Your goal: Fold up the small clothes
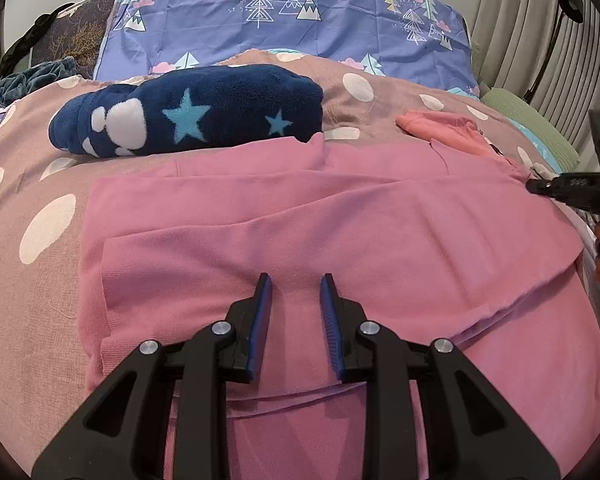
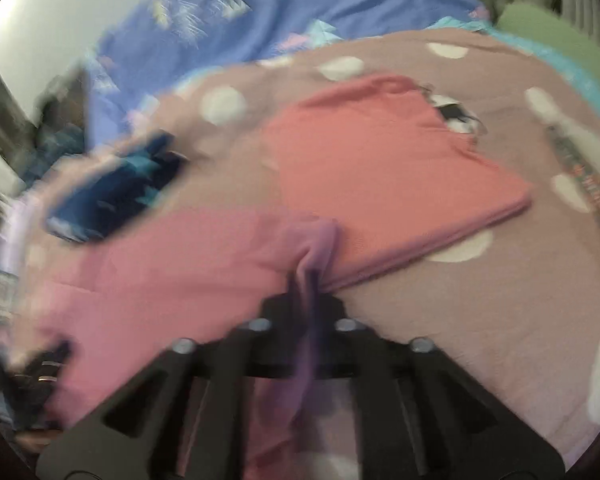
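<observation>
Polka-dot bedspread (image 1: 28,184) covers the bed, with a tree-print blue sheet (image 1: 340,28) along its far edge. On it lies my pink garment (image 1: 300,220), spread flat near the front edge, one layer already folded over. My left gripper (image 1: 296,300) hovers above it with fingers parted, holding nothing. My right gripper (image 2: 306,284) is clamped on a bunched corner of the garment at its right side. A folded coral top (image 2: 380,160) lies just beyond, and a navy star fleece (image 1: 204,112) sits toward the far left.
</observation>
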